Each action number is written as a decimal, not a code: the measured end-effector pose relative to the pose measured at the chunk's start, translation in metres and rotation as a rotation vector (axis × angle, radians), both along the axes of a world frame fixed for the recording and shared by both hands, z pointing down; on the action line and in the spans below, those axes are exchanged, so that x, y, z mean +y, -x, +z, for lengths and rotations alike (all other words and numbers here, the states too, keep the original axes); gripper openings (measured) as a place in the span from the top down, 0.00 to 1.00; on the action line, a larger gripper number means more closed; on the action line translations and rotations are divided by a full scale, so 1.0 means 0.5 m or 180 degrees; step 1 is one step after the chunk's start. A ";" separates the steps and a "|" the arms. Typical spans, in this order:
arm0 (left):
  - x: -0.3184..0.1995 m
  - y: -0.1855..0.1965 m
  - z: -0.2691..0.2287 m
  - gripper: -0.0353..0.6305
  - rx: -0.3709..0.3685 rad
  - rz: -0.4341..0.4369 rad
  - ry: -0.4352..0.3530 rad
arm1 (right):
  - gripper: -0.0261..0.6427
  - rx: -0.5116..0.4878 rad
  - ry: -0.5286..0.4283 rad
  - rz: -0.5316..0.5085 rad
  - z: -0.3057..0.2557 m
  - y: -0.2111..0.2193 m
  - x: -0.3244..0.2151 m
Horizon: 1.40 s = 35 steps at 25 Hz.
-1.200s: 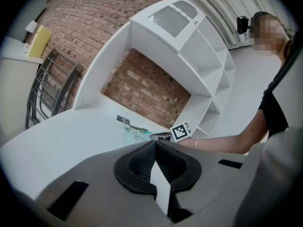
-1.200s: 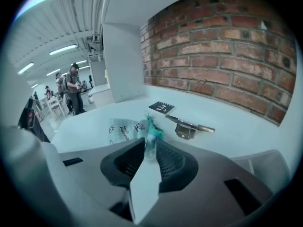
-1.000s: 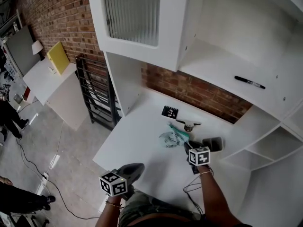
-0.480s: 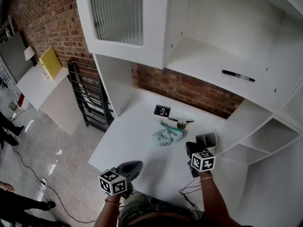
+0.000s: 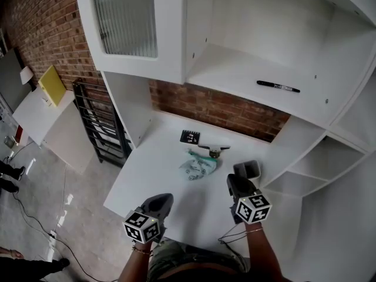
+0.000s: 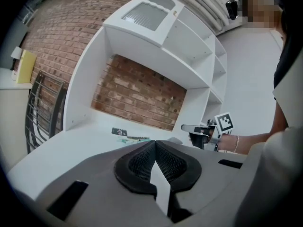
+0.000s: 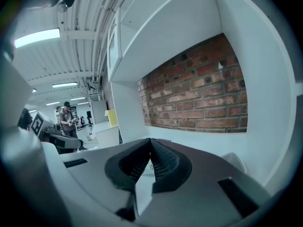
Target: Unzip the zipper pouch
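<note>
The zipper pouch (image 5: pixel 198 167), pale with a teal pattern, lies flat on the white desk (image 5: pixel 158 175), with no gripper touching it. My right gripper (image 5: pixel 233 179) hangs to its right and nearer me, jaws shut and empty. My left gripper (image 5: pixel 166 197) hovers over the desk's near edge, also shut on nothing. In the left gripper view the pouch (image 6: pixel 135 139) is a thin strip beyond the closed jaws, and the right gripper (image 6: pixel 196 128) shows at the right. In the right gripper view the pads (image 7: pixel 160 161) meet with nothing between them. Whether the zip is open I cannot tell.
A black-and-white marker card (image 5: pixel 190 137) lies behind the pouch, and a small metal piece (image 5: pixel 215 150) lies beside it. A grey cup (image 5: pixel 247 170) stands just beyond my right gripper. A black pen (image 5: pixel 278 87) rests on the shelf above. Brick wall at the back; side shelves at right.
My right gripper has lifted away from beside the pouch and drawn back toward me, its jaws closing. The pouch stays on the desk. My left gripper has shifted only a little.
</note>
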<state>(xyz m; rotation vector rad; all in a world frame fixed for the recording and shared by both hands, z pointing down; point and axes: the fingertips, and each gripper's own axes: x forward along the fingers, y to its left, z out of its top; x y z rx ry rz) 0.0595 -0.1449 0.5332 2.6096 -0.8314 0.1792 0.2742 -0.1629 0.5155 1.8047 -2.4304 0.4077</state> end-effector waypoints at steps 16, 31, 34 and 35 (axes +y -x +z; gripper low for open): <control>-0.026 0.020 -0.052 0.94 -0.0120 -0.0416 -0.0356 | 0.96 0.0176 -0.0259 0.0087 -0.048 0.023 0.048; -0.028 0.058 -0.041 0.94 -0.0115 -0.0638 -0.0303 | 0.96 0.0198 -0.0196 0.0038 -0.036 0.024 0.052; -0.021 0.049 -0.037 0.94 -0.0127 -0.0620 -0.0315 | 0.96 0.0214 -0.0199 0.0009 -0.033 0.022 0.056; -0.018 0.046 -0.035 0.94 -0.0127 -0.0616 -0.0318 | 0.96 0.0223 -0.0202 -0.0002 -0.033 0.021 0.058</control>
